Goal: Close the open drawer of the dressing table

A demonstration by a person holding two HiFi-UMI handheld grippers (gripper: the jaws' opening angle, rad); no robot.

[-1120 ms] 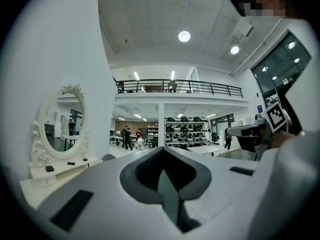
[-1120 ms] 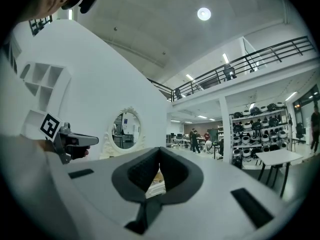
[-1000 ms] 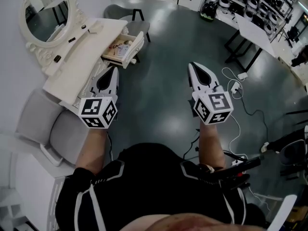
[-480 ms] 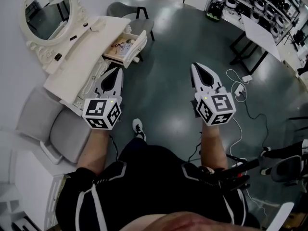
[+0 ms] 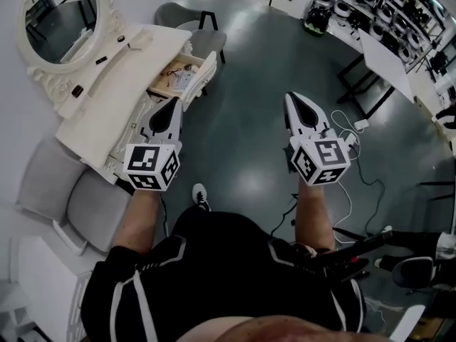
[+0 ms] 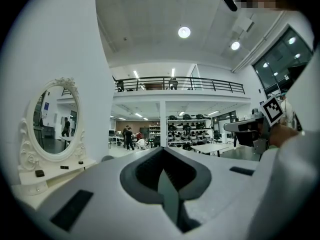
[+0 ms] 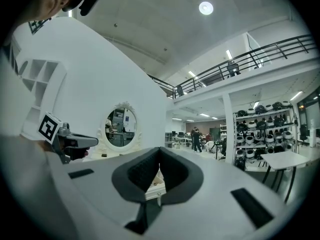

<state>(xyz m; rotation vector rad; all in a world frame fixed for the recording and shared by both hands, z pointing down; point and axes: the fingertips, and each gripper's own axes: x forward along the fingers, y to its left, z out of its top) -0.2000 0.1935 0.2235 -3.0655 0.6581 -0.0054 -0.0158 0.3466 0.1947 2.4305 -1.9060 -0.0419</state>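
Ahead at 11 o'clock the drawer juts open from the bench, apart from left tongs and right tongs, both closed and empty; ideally one closed tip presses the drawer front squarely, straight inward.

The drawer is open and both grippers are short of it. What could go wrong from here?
1. The drawer holds loose items; anything riding high might catch as it slides into the dressing table.
2. The left gripper and right gripper are shut to narrow tips; an off-centre push could skew the drawer or slip off it.
3. Cables lie on the floor by the person's right side, a possible trip hazard.
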